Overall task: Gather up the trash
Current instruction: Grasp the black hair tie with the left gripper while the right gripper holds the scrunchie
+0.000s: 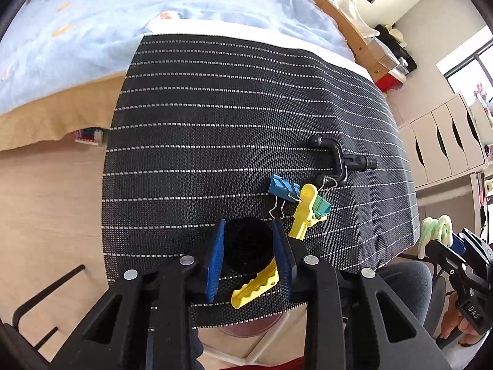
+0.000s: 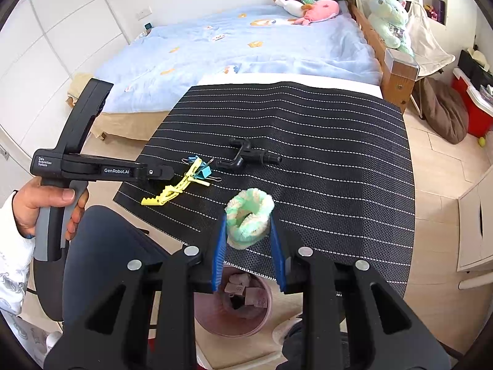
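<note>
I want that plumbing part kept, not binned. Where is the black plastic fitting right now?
The black plastic fitting lies on the striped mat, just right of the binder clips and yellow clip, untouched by either gripper.

black plastic left gripper marked "genrobot.ai", blue ribbed pads, silver screws; bare-skinned left hand, white patterned sleeve.

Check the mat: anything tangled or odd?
Yes. The yellow clip, blue binder clip and teal binder clip lie piled together, apparently interlocked, beside the black fitting; lifting one may drag the others.
</note>
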Action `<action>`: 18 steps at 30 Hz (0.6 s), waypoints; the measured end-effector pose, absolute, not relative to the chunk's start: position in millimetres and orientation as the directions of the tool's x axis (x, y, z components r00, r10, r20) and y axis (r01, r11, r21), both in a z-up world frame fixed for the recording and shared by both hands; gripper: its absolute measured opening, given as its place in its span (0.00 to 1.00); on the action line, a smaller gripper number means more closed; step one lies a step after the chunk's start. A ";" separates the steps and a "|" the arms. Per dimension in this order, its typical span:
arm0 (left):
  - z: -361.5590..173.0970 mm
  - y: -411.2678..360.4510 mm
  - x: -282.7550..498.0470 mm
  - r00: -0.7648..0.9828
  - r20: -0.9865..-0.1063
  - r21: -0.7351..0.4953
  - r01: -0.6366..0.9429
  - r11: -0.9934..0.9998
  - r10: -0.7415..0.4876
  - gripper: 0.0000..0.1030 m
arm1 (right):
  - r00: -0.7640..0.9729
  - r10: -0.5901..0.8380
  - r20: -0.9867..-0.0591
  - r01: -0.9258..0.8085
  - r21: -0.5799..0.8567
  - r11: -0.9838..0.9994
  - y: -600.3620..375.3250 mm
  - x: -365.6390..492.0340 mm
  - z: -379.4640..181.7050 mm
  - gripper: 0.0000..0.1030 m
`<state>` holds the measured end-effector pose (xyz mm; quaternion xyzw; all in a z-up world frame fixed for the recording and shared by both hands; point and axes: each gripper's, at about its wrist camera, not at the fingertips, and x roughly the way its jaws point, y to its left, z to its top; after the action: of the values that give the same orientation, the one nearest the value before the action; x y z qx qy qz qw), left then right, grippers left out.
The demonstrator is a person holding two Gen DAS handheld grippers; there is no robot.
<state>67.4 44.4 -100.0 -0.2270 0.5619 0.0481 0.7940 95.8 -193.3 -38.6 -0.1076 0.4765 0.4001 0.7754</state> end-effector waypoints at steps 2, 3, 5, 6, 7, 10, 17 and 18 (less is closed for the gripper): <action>-95.5 44.3 65.5 0.386 -0.908 -0.296 -0.319 0.900 -0.162 0.29 | 0.227 0.518 -0.824 -0.725 0.212 0.655 -192.1 95.1 -37.3 0.25; -93.5 44.6 64.7 0.393 -0.907 -0.288 -0.315 0.904 -0.152 0.29 | 0.229 0.519 -0.824 -0.727 0.210 0.654 -191.3 94.8 -36.2 0.25; -87.9 45.0 62.4 0.413 -0.900 -0.278 -0.304 0.911 -0.137 0.29 | 0.232 0.521 -0.822 -0.729 0.208 0.652 -190.4 93.7 -34.3 0.25; -85.6 44.8 61.0 0.420 -0.898 -0.273 -0.298 0.915 -0.131 0.29 | 0.232 0.522 -0.821 -0.730 0.207 0.651 -190.1 93.2 -32.3 0.25; -82.8 44.2 59.5 0.429 -0.895 -0.266 -0.291 0.919 -0.123 0.29 | 0.233 0.523 -0.820 -0.732 0.206 0.650 -189.7 92.6 -30.5 0.25; -74.2 41.4 54.7 0.452 -0.886 -0.249 -0.267 0.931 -0.107 0.29 | 0.237 0.526 -0.817 -0.740 0.199 0.643 -189.0 89.1 -25.1 0.25; -49.7 27.7 36.5 0.519 -0.851 -0.212 -0.195 0.958 -0.083 0.29 | 0.257 0.535 -0.805 -0.760 0.174 0.626 -190.4 76.1 -7.6 0.25; -46.7 25.3 34.2 0.528 -0.845 -0.211 -0.186 0.960 -0.084 0.29 | 0.259 0.537 -0.803 -0.762 0.171 0.624 -190.7 74.0 -5.4 0.25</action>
<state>34.2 25.3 -46.7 -0.1390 0.4851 0.0296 0.8628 74.0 -190.7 -5.4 -0.1264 0.4454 0.4147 0.7833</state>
